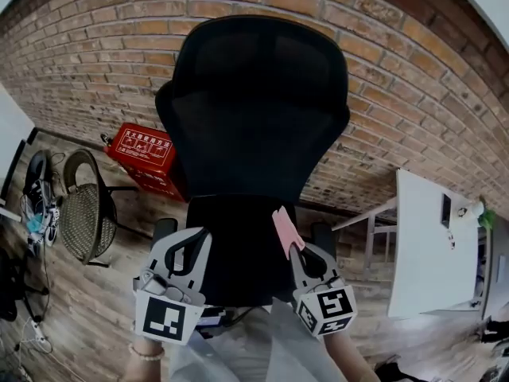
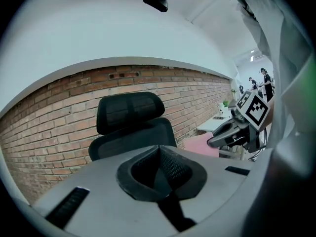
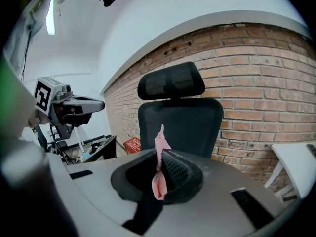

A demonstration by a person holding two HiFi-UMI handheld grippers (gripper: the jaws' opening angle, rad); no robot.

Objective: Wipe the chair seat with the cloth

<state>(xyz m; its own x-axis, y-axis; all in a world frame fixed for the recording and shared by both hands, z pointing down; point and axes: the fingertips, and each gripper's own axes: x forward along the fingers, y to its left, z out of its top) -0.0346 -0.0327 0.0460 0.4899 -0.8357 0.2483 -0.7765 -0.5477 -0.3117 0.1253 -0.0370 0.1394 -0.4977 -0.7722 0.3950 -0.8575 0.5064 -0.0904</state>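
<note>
My right hand-held gripper (image 1: 296, 253) pinches the pink cloth (image 1: 284, 228), held over the near right part of the black chair (image 1: 254, 110) seat (image 1: 238, 241). My left hand-held gripper (image 1: 189, 245) is pressed together, empty.

Office: mesh chair (image 1: 258, 126), white desk (image 1: 425, 249).

Soft, even indoor light. A lamp (image 3: 51, 15) glares at the right gripper view's upper left. Fisheye distortion bends the wall (image 1: 87, 46), the corners go black, and the dark chair (image 1: 258, 110) loses detail.
</note>
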